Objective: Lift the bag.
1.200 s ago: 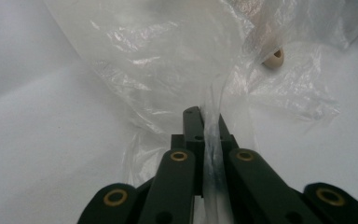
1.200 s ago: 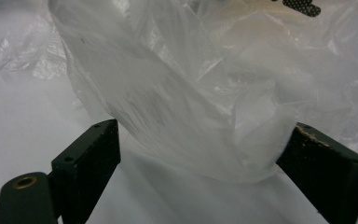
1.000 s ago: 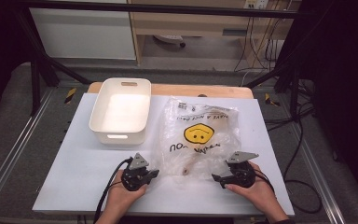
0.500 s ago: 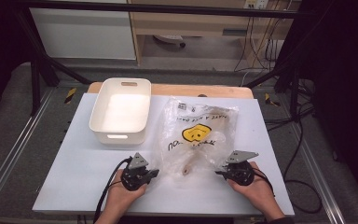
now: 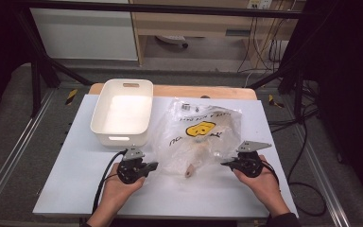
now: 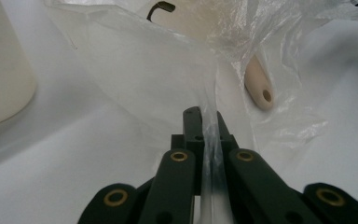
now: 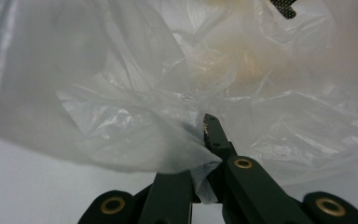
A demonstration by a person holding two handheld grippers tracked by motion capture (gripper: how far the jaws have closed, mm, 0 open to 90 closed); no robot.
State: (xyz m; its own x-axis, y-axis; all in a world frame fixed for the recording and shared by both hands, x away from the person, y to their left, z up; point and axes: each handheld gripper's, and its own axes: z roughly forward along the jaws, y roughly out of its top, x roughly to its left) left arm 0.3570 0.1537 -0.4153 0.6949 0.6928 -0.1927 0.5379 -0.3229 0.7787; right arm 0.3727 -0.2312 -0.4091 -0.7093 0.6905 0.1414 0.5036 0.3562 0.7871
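Note:
A clear plastic bag (image 5: pixel 196 137) with a yellow smiley print lies in the middle of the white table (image 5: pixel 75 165). A pale wooden handle (image 5: pixel 189 170) pokes out of its near opening. At the bag's near-left edge, my left gripper (image 5: pixel 154 165) is shut on the film. My right gripper (image 5: pixel 224 164) is shut on the near-right edge. In the left gripper view a strip of film (image 6: pixel 209 122) runs between the closed jaws, with the wooden handle (image 6: pixel 259 87) beyond. In the right gripper view crumpled film (image 7: pixel 193 154) is pinched between the jaws.
A white plastic bin (image 5: pixel 122 112) stands empty at the back left of the table, right beside the bag; its wall (image 6: pixel 2 70) shows in the left gripper view. A wooden board edge (image 5: pixel 203 91) runs along the back. Cables trail off the right side.
Both grippers have risen slightly with the bag's near edge. The bag has bunched up and its smiley print has shifted away; the wooden handle now sticks out of the opening.

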